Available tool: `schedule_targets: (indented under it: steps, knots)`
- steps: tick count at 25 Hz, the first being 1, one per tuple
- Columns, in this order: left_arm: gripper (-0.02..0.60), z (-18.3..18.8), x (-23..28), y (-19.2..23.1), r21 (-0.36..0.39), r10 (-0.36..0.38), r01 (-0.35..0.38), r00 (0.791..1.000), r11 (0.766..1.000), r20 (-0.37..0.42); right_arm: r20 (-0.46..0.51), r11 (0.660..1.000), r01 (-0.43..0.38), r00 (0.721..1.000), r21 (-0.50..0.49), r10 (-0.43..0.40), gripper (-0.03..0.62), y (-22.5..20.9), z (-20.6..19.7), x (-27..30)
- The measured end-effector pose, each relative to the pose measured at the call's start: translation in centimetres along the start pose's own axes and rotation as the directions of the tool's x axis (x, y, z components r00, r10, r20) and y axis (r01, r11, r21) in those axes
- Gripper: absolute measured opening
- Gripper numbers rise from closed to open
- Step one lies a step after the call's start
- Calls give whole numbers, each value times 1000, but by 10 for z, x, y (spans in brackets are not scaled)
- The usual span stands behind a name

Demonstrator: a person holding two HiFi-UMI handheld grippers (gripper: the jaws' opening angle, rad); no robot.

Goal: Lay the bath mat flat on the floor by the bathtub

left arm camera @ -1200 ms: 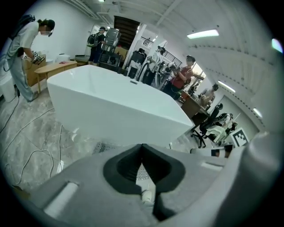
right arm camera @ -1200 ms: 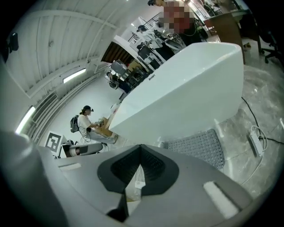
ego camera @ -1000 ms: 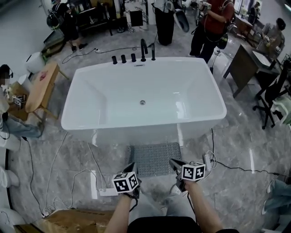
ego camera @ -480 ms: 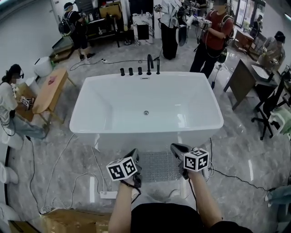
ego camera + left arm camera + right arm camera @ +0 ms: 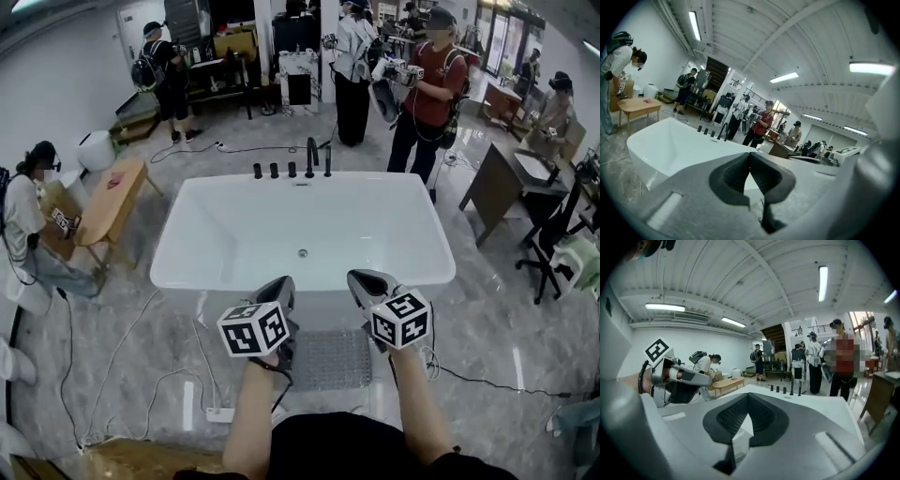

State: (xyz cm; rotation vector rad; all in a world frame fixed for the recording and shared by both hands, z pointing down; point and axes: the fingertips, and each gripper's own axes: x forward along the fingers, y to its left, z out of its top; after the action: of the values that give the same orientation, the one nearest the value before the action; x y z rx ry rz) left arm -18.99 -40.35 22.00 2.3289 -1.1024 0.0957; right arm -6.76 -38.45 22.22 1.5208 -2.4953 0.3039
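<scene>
The grey bath mat [image 5: 330, 358] lies flat on the marble floor against the front of the white bathtub [image 5: 302, 234], partly hidden by my arms. My left gripper [image 5: 280, 287] and right gripper [image 5: 359, 279] are raised side by side above the mat, pointing over the tub's front rim. Both are shut and hold nothing. In the left gripper view the jaws [image 5: 751, 157] meet at the tips with the bathtub [image 5: 670, 145] beyond. In the right gripper view the jaws [image 5: 749, 399] are also together, and the left gripper [image 5: 675, 380] shows at the left.
Black taps [image 5: 292, 167] stand on the tub's far rim. Cables [image 5: 141, 394] and a power strip [image 5: 217, 413] lie on the floor at left, another cable [image 5: 487, 380] at right. A wooden bench [image 5: 112, 202], a dark desk [image 5: 511, 187] and several people stand around.
Both grippers have risen from just over the mat to in front of the tub rim. The head view has tilted up, showing more of the room.
</scene>
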Motion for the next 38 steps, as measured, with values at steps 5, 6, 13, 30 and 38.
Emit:
schedule_targets:
  steps: [5,6,13,30,38]
  knots:
    - [6,39,-7,-30,97,-29,22,997,995,66,39,979,48,998,-196,-41,8,8,45,-14]
    - [5,44,-9,-36,115,-29,19,996,993,80,58,975,53,997,-214,-42,8,9,52,-18]
    - [6,52,-16,-58,223,5,-33,992,974,125,144,939,154,983,-308,-114,8,6,75,-41]
    - [5,37,-2,-53,215,99,-136,980,967,173,245,970,184,959,-162,-141,8,-9,74,-53]
    - [6,31,12,-56,218,85,-117,985,969,153,227,970,197,960,-141,-162,8,-23,67,-49]
